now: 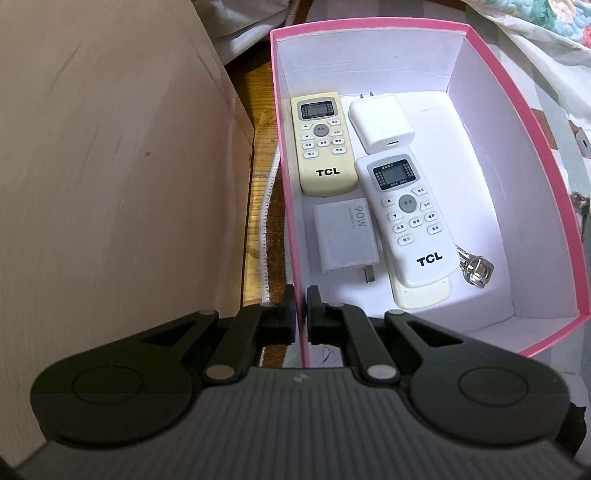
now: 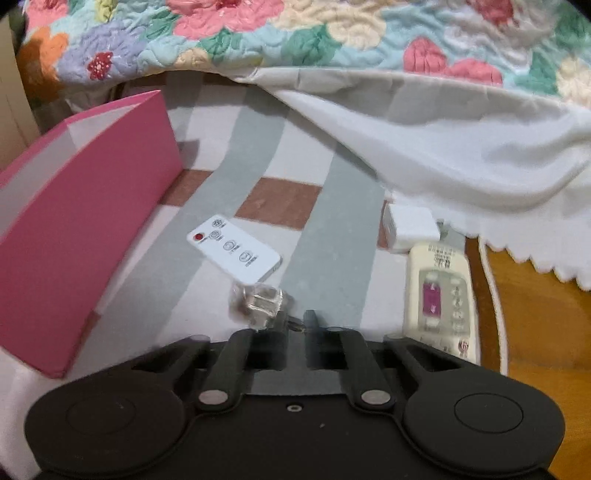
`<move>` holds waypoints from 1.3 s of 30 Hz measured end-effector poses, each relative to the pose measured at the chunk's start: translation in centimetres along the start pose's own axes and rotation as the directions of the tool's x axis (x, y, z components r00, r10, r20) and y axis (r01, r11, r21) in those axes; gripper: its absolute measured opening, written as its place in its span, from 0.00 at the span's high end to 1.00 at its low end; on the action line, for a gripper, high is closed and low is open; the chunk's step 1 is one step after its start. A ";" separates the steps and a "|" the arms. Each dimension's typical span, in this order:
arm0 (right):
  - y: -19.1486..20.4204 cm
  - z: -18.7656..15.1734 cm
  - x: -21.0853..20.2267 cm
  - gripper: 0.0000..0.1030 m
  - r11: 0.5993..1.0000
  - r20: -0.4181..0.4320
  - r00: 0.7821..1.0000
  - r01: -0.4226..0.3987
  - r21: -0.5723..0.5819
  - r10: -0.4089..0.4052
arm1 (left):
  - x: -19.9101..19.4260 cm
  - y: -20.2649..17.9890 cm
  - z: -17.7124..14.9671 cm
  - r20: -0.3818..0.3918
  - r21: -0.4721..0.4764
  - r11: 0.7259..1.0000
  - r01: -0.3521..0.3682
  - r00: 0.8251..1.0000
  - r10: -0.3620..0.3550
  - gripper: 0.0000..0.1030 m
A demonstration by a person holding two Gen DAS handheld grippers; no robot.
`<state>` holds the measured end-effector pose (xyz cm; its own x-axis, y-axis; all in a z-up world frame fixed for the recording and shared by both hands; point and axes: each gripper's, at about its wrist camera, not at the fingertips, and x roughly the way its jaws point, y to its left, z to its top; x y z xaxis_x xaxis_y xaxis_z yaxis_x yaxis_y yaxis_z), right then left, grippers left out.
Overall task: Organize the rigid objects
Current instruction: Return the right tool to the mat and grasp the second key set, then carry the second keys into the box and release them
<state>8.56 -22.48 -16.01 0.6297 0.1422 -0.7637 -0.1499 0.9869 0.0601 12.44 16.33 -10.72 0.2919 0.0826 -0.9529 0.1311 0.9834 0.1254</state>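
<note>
A pink box [image 1: 524, 122] with a white inside holds a cream TCL remote [image 1: 321, 144], a white TCL remote [image 1: 413, 221] lying on another cream remote [image 1: 421, 293], a white charger [image 1: 380, 123], a grey 90W charger [image 1: 345, 236] and a clear keychain [image 1: 476, 269]. My left gripper [image 1: 301, 301] is shut on the box's near-left wall. In the right wrist view, my right gripper [image 2: 293, 325] is shut on a clear crystal keychain [image 2: 258, 301] just above the rug. The box's pink outside [image 2: 85, 221] stands to its left.
On the striped rug [image 2: 332, 206] lie a flat white remote [image 2: 234, 249], a white charger [image 2: 410, 227] and a cream remote [image 2: 441, 299]. A floral quilt [image 2: 295, 33] and white sheet [image 2: 443, 147] hang behind. A pale panel [image 1: 110, 166] stands left of the box, over wood floor [image 1: 260, 177].
</note>
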 end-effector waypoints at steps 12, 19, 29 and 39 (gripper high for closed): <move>1.3 -0.1 -0.7 0.72 0.991 0.005 0.994 -0.111 -0.074 0.111 | 0.0 0.0 0.0 0.000 0.003 1.000 0.000 1.000 0.000 0.96; 4.0 0.0 2.1 0.31 0.972 -0.007 0.996 -0.087 -0.220 0.087 | 0.0 0.0 0.0 0.000 0.003 1.000 0.000 1.000 0.000 0.96; 4.3 1.3 1.8 0.95 0.986 0.023 0.991 -0.128 -0.109 0.131 | 0.0 0.0 0.0 0.001 0.005 1.000 -0.001 1.000 0.001 0.96; 4.1 2.8 -3.3 0.95 0.982 0.120 0.975 -0.182 -0.053 0.187 | 0.0 0.0 0.0 -0.001 0.002 1.000 0.002 1.000 -0.002 0.96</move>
<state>7.99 -18.67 -11.48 0.6775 0.3321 -0.6563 -0.3016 0.9392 0.1639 12.44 16.37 -10.69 0.2907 0.0806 -0.9534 0.1332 0.9833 0.1237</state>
